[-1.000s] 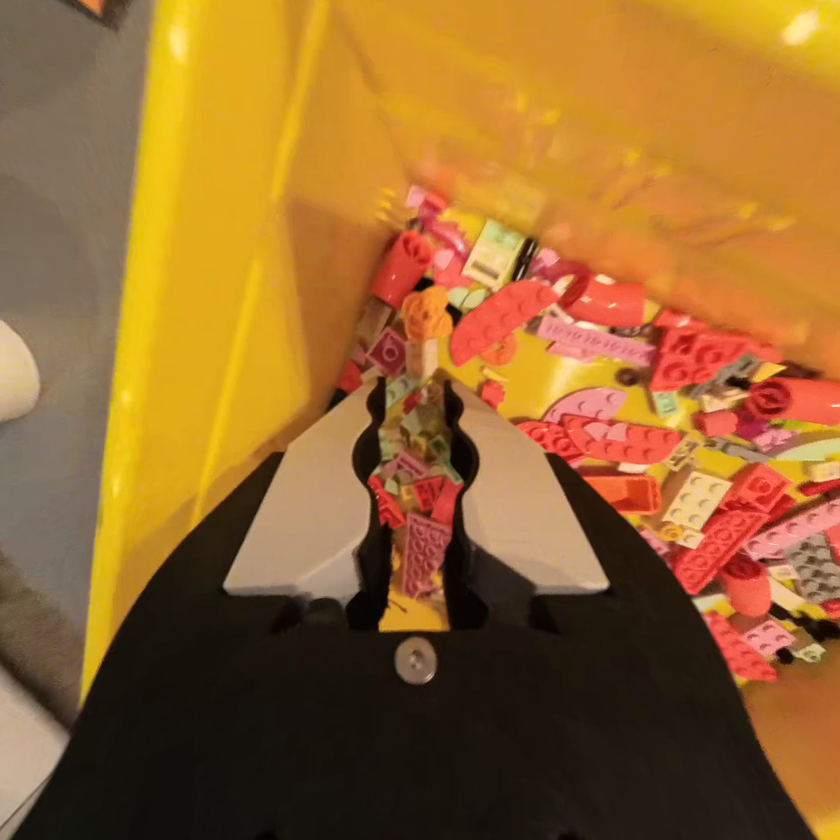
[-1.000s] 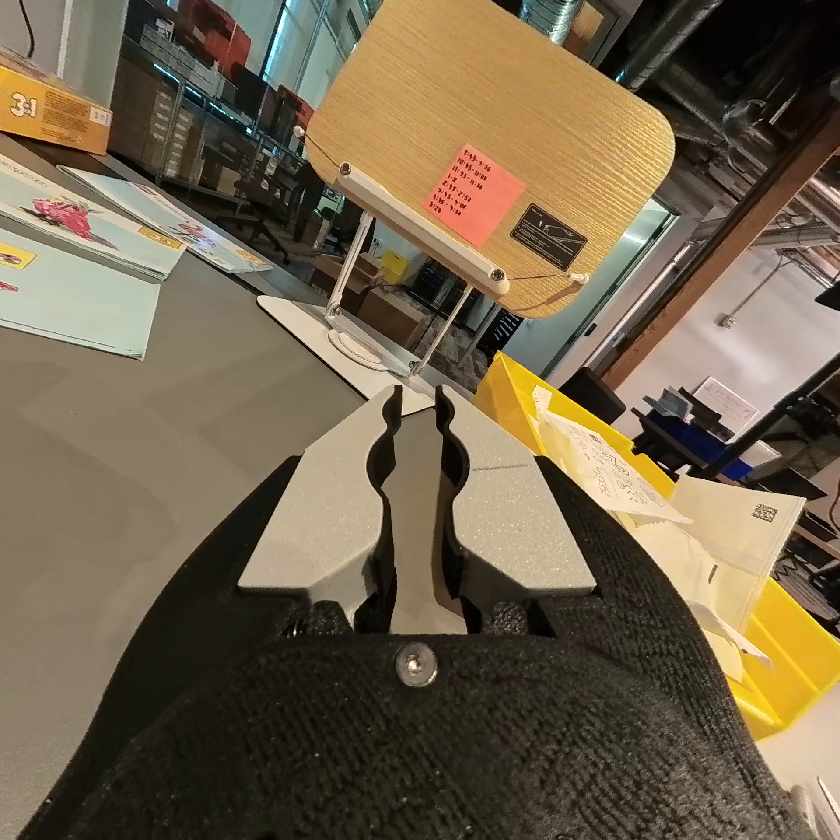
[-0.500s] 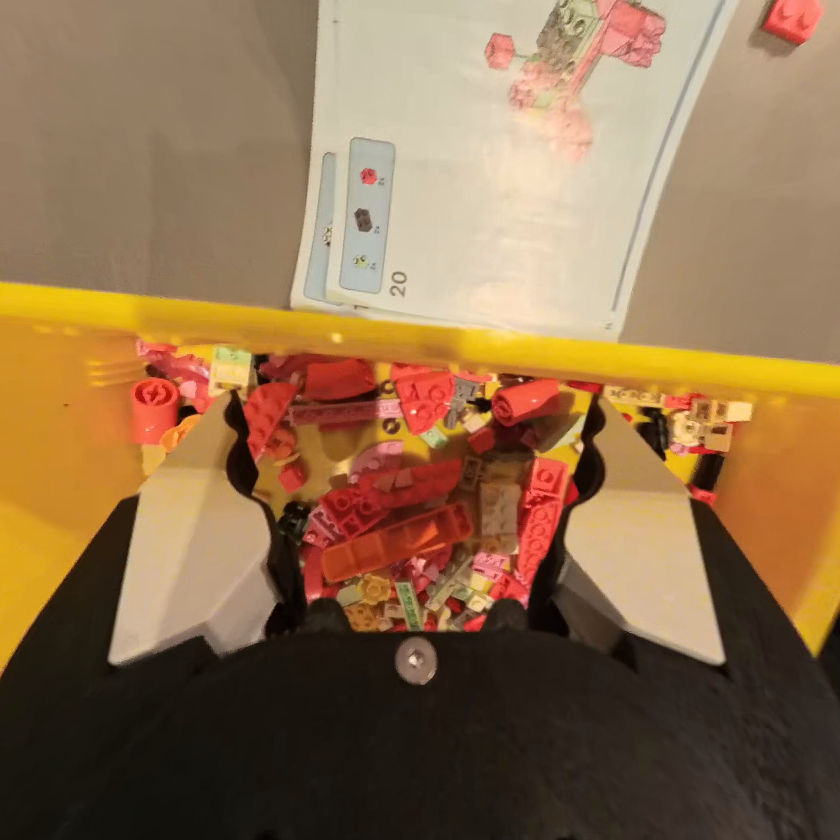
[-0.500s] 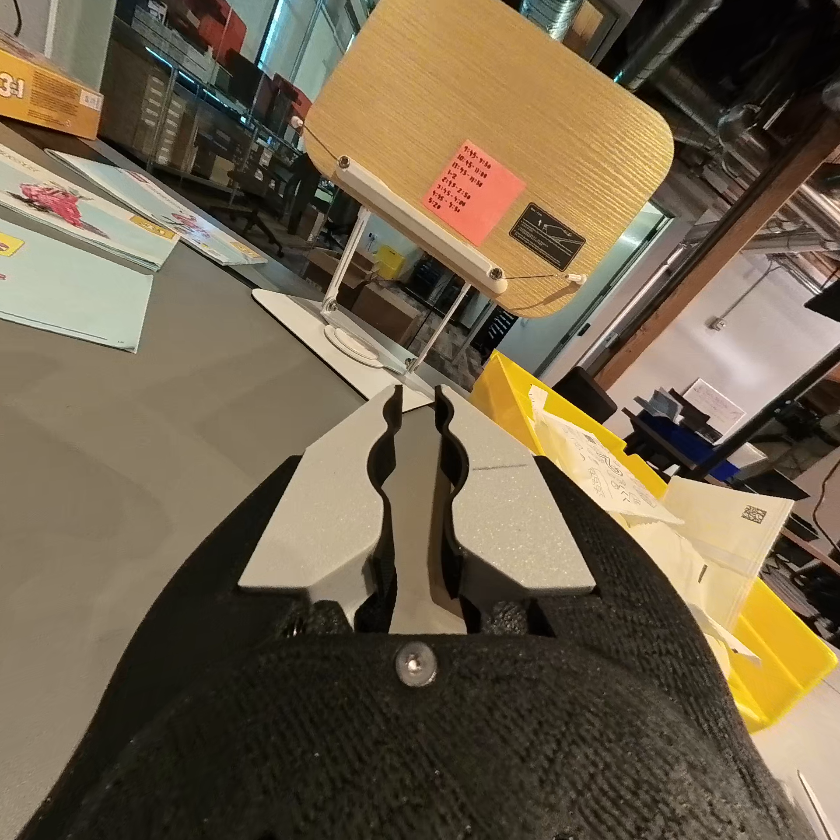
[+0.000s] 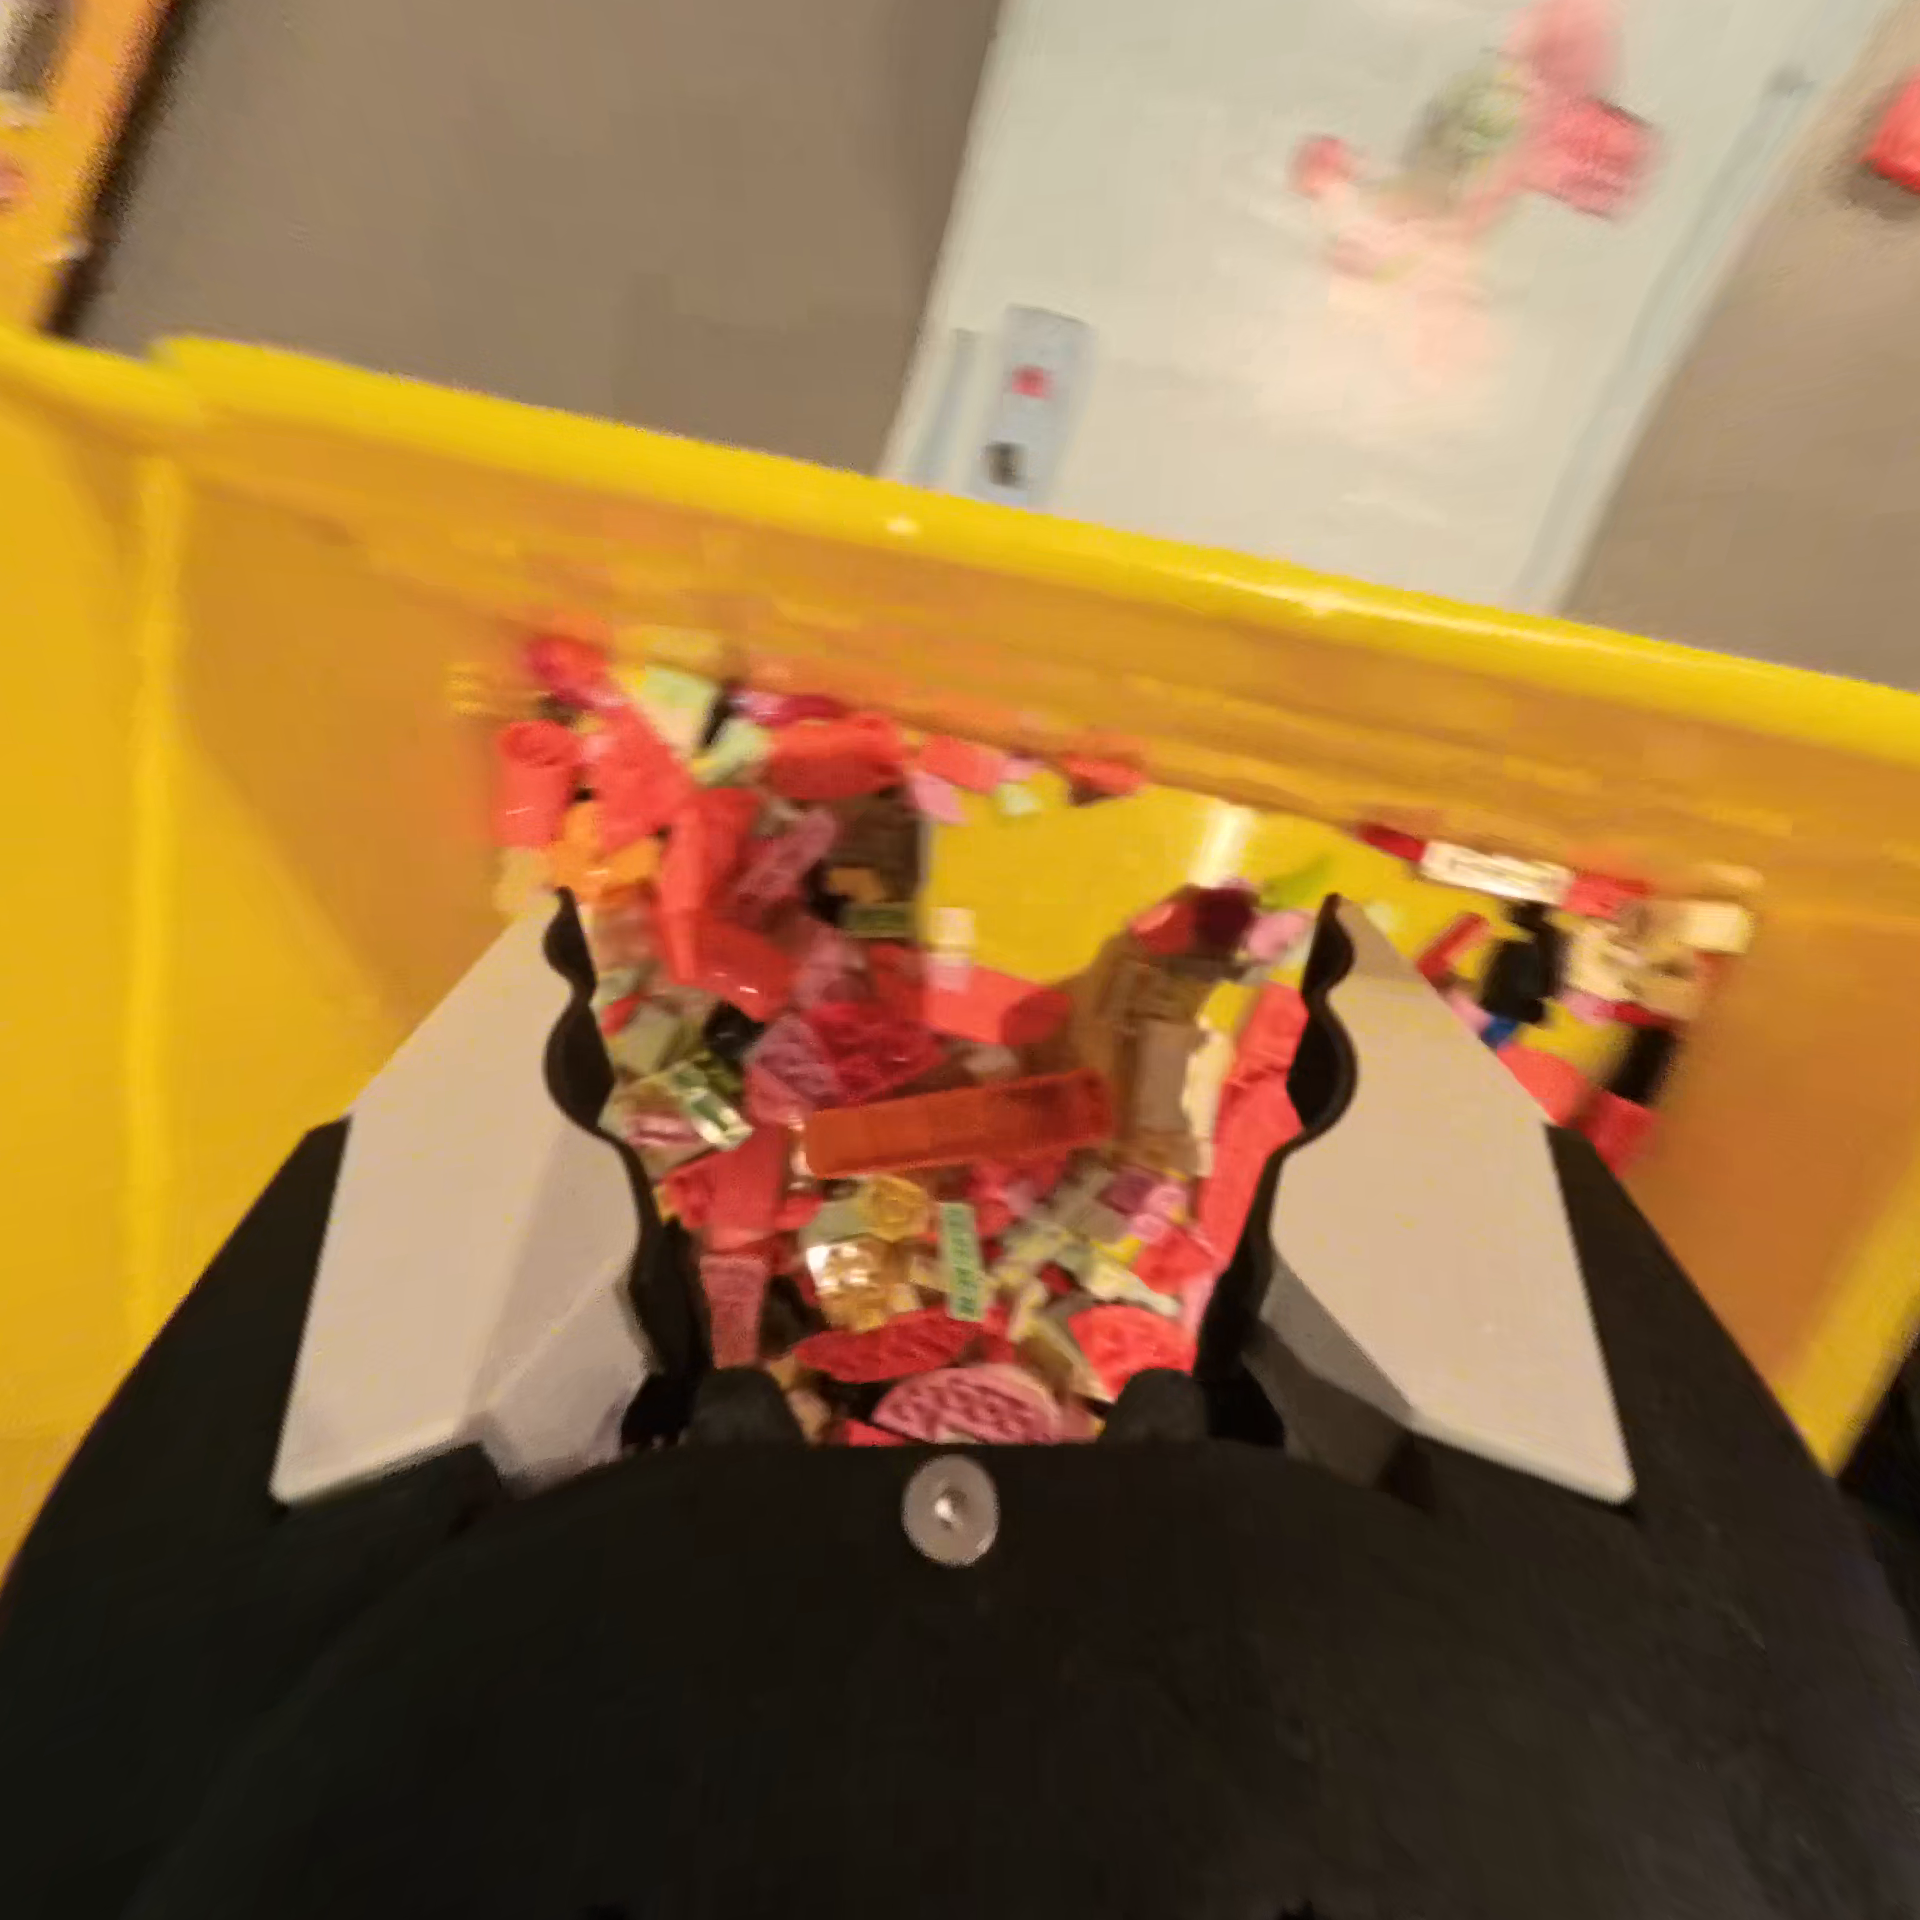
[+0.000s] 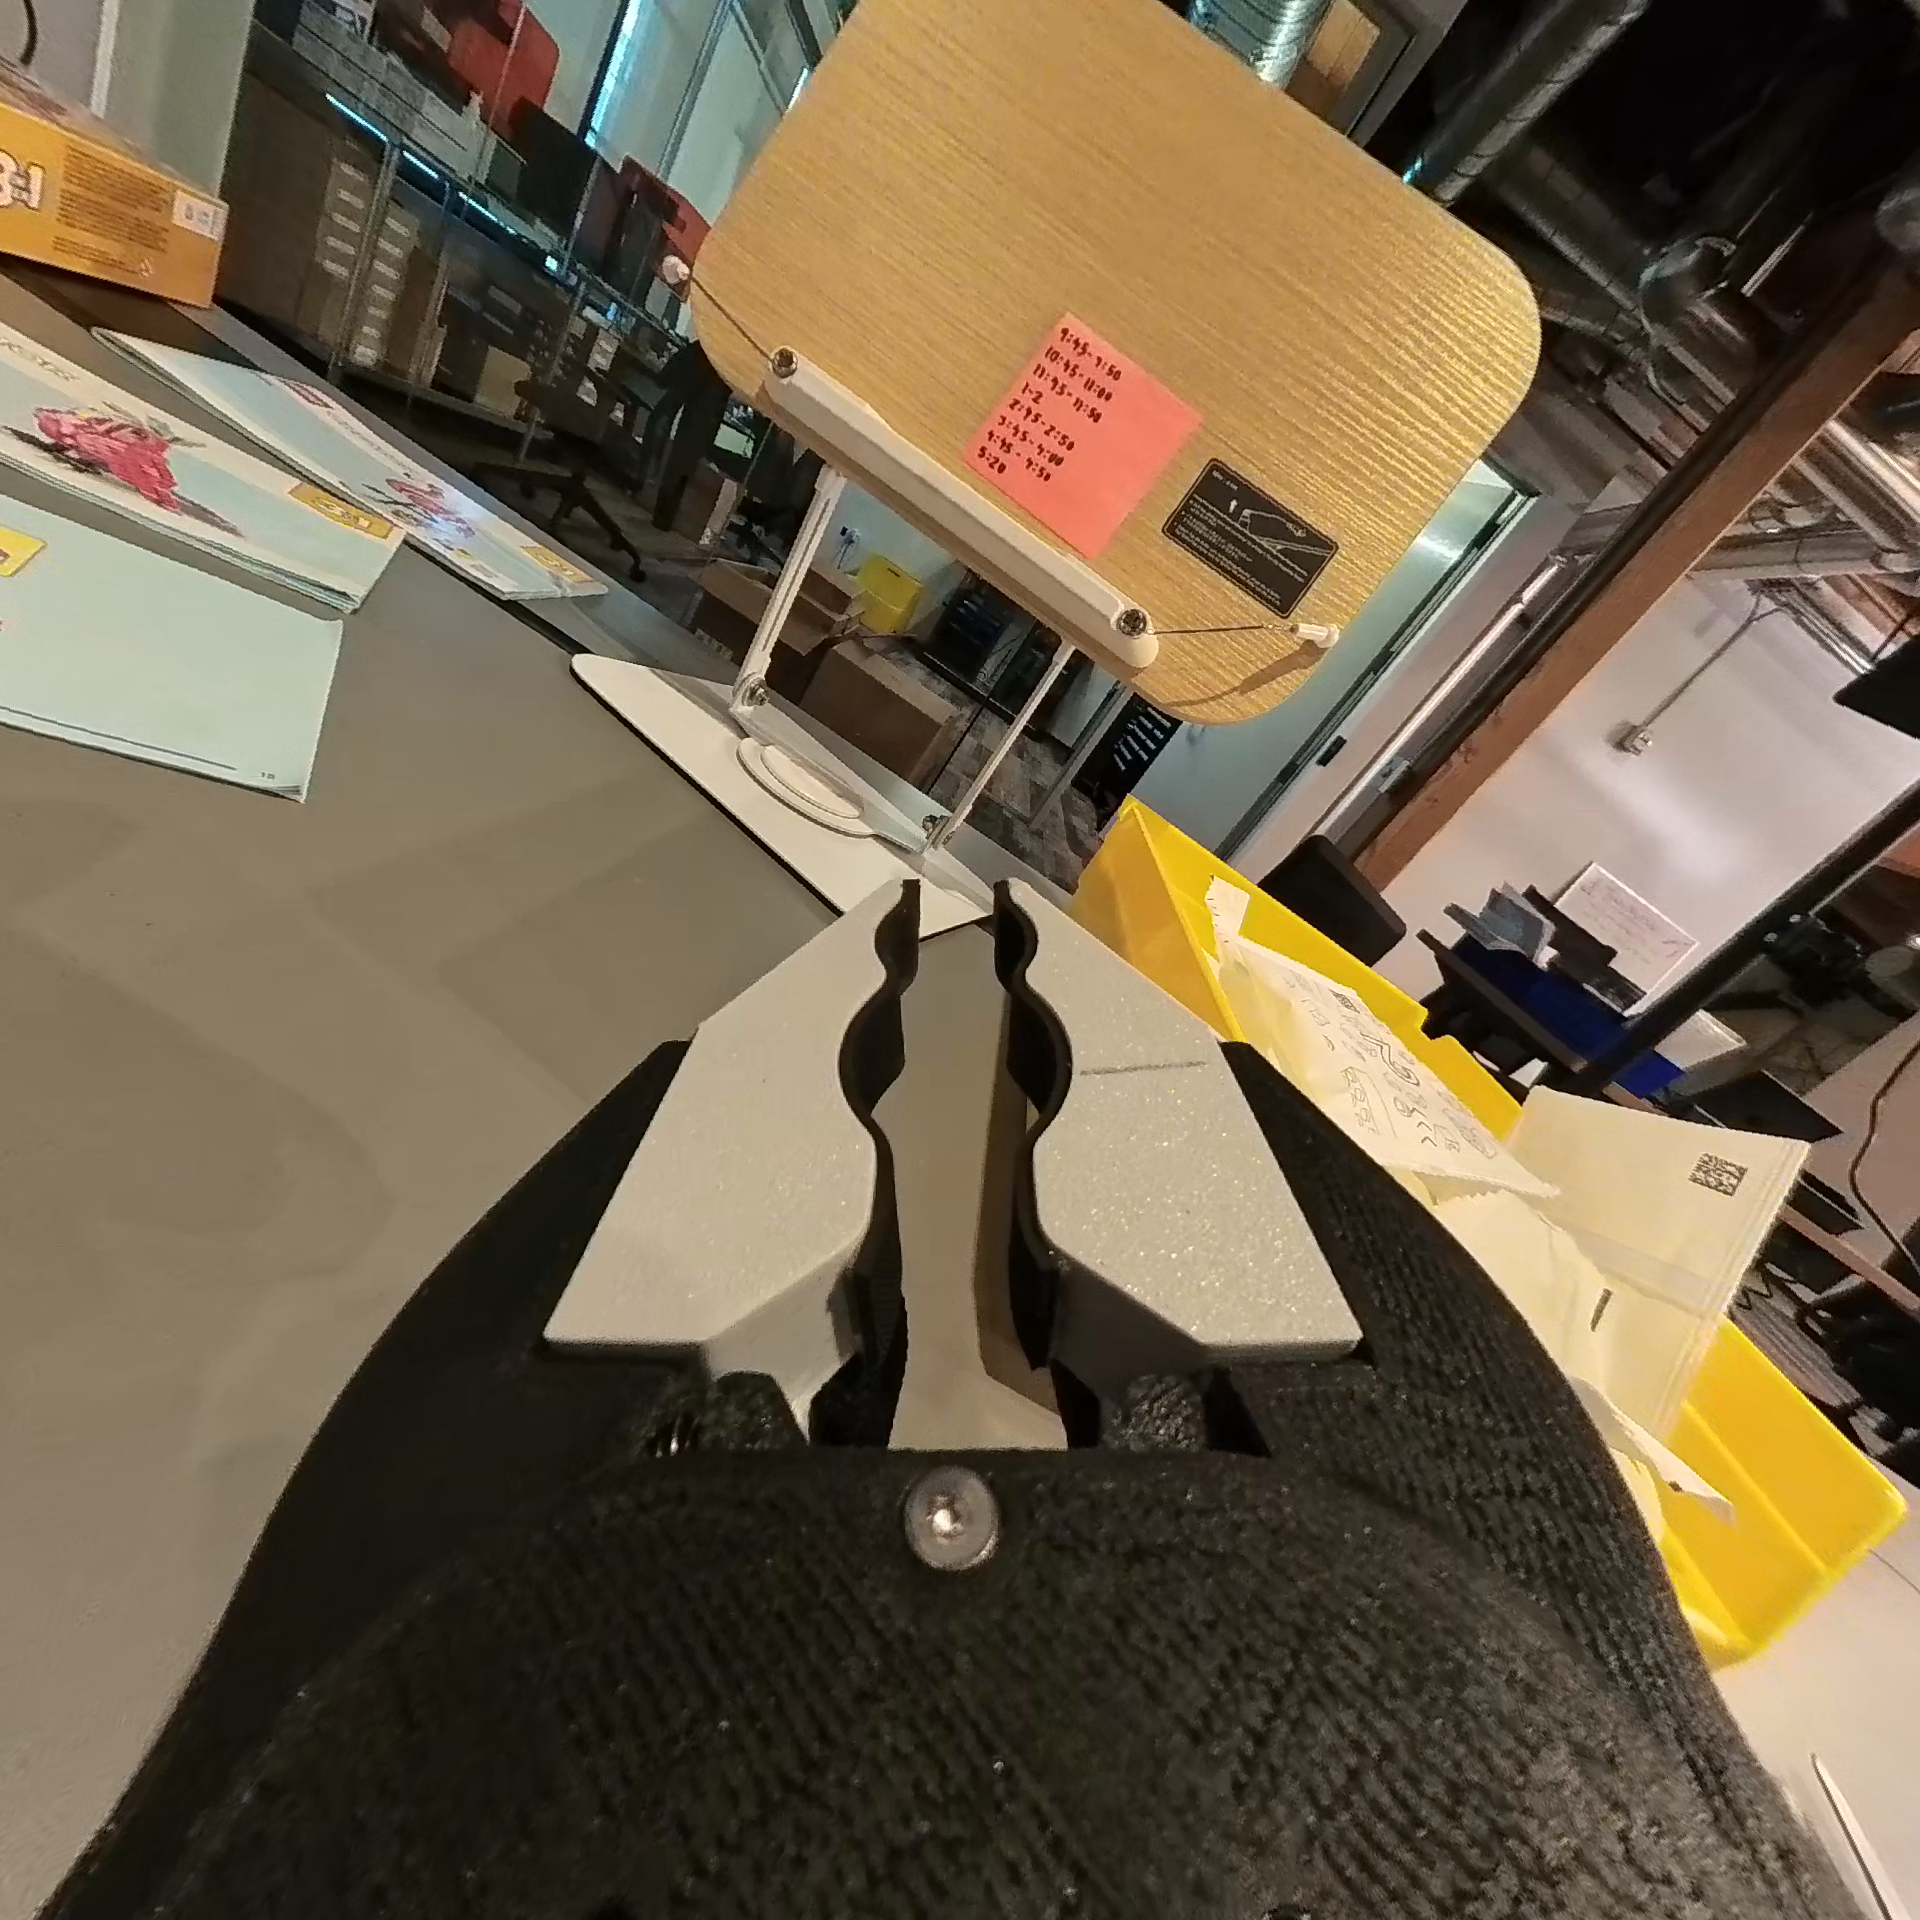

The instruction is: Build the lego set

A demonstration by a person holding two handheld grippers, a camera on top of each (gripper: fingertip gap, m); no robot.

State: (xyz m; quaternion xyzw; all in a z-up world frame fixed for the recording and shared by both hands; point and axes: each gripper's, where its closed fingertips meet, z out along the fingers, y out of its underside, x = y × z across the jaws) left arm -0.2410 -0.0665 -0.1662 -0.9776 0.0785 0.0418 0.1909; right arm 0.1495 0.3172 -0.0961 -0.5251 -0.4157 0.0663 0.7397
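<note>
The left gripper [image 5: 940, 925], spread wide and empty, hangs over the yellow bin [image 5: 1039, 582] at mid-frame, apparently to pick a brick, while the right gripper [image 6: 954, 896], nearly closed and empty, idles above the table [image 6: 312, 987].

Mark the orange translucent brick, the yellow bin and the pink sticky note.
orange translucent brick [image 5: 956, 1122]: left wrist view, middle of its top face.
yellow bin [image 5: 1039, 582]: left wrist view, far rim.
pink sticky note [image 6: 1081, 431]: right wrist view, its centre.
</note>
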